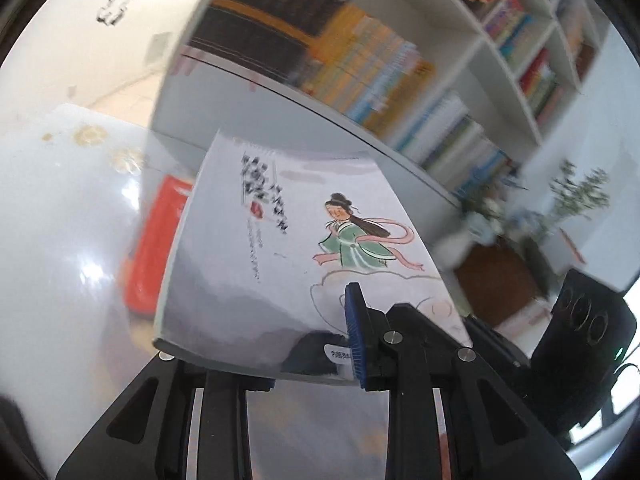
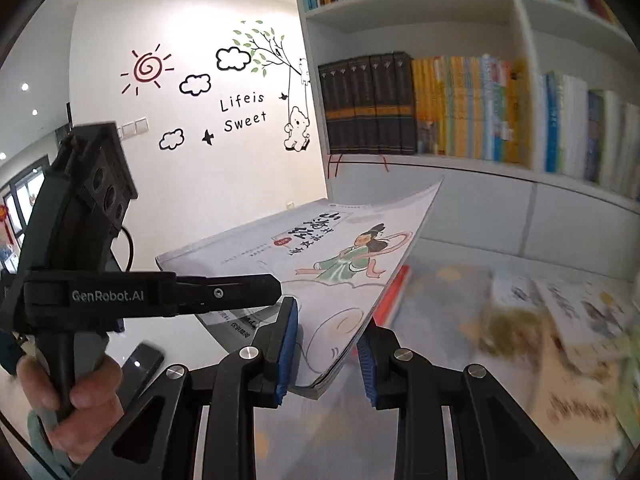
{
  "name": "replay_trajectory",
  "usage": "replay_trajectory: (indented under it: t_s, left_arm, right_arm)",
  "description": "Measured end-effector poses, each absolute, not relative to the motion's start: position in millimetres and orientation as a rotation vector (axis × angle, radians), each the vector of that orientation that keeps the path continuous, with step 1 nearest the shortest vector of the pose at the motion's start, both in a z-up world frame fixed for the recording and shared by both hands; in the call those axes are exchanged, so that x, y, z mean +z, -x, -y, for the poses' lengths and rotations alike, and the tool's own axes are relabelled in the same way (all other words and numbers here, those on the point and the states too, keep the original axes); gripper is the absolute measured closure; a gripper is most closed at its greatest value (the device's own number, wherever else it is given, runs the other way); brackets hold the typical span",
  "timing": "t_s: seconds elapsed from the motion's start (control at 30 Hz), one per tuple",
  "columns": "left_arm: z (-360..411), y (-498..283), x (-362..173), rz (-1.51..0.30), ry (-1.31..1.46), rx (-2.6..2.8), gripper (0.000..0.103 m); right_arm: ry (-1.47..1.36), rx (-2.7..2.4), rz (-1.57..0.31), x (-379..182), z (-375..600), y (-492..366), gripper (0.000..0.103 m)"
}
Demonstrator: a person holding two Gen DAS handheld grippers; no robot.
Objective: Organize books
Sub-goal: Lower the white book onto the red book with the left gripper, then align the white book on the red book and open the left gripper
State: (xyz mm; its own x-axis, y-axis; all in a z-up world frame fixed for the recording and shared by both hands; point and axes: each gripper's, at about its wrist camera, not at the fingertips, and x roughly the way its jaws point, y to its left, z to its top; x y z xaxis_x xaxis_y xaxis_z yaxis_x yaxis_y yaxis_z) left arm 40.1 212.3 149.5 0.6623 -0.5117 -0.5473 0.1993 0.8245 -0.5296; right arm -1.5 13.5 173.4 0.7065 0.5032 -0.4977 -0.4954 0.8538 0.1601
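Between both pairs of jaws — left (image 1: 320, 340), right (image 2: 326, 354) — white book (image 2: 320, 256) sits clamped.

Left wrist view: mounted behind the left gripper (image 1: 320, 360), looking forward and somewhat down along its fingers, rolled so the bookshelf (image 1: 460, 92) slants across the top. Very near the book (image 1: 280, 260), which fills the centre. Right wrist view: behind the right gripper (image 2: 326, 360), facing the bookshelf (image 2: 520, 20) and wall nearly upright, equally close. Shared: book (image 2: 320, 256), shelf, table (image 1: 60, 220); each sees the other gripper.
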Motion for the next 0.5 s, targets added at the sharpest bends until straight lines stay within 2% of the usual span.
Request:
replay_trajectory:
  t_s: [0.2, 0.4, 0.5]
  left_arm:
    - [-223, -85, 90, -0.75, 0.45, -0.341, 0.076]
    - [-239, -103, 44, -0.874, 0.593, -0.353, 0.076]
    - [-257, -106, 25, -0.915, 0.767, -0.399, 0.076]
  right_arm:
    - [-0.041, 0.592, -0.656, 119, -37, -92, 0.076]
    - [-0.073, 0.623, -0.756, 72, -43, -120, 0.075]
    - [-0.035, 0.617, -0.777, 65, -48, -121, 0.074]
